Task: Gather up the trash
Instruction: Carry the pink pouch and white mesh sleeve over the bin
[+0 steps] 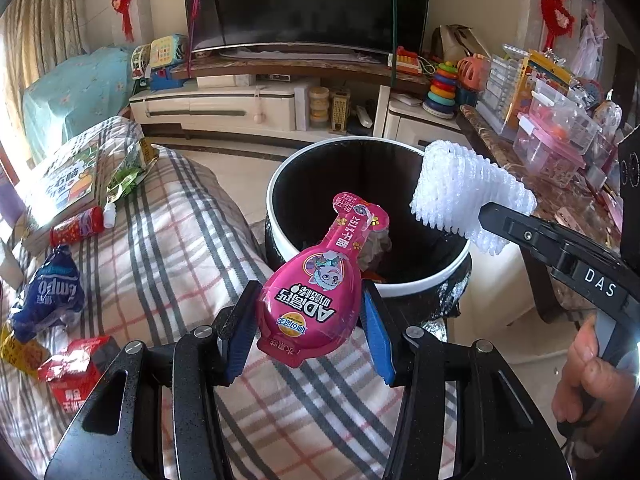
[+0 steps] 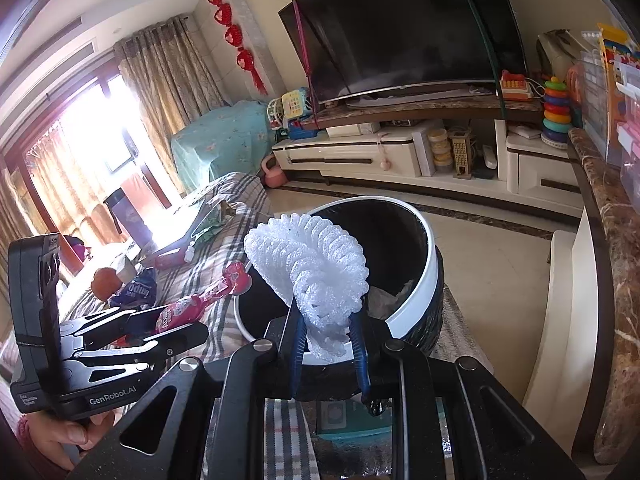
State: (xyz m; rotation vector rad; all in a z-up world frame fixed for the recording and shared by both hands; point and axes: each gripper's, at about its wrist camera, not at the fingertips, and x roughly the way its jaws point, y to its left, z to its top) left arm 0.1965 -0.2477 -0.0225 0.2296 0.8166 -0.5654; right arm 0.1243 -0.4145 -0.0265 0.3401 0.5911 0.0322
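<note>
While sunlight falls across the plaid-covered sofa [image 1: 168, 240], several scraps lie at its left side: a crumpled blue plastic tissue wrapper [image 1: 48, 300], a torn red foil packet [image 1: 76, 372], a small red cylindrical tube [image 1: 78, 229] and a green snack bag [image 1: 128, 178] beside a picture book [image 1: 64, 184]. Further right, the left gripper [image 1: 308, 320] is clamped on a pink glossy bottle-shaped drink pouch [image 1: 320, 284], its blue pads pressing the pouch's rounded body from both sides, the narrow neck reaching over the near rim of the bin. That round black waste bin with a white rim [image 1: 276, 184] stands just beside the sofa, with crumpled rubbish already lying inside. Right of the pouch, the right gripper [image 2: 328, 340] pinches a white foam mesh fruit sleeve [image 2: 308, 268] at its lower end; the sleeve fans out above the bin's opening. At the far right, a person's hand [image 1: 592, 376] grasps that gripper's handle, next to a marble-topped counter [image 2: 600, 240] crowded with clear plastic boxes.
</note>
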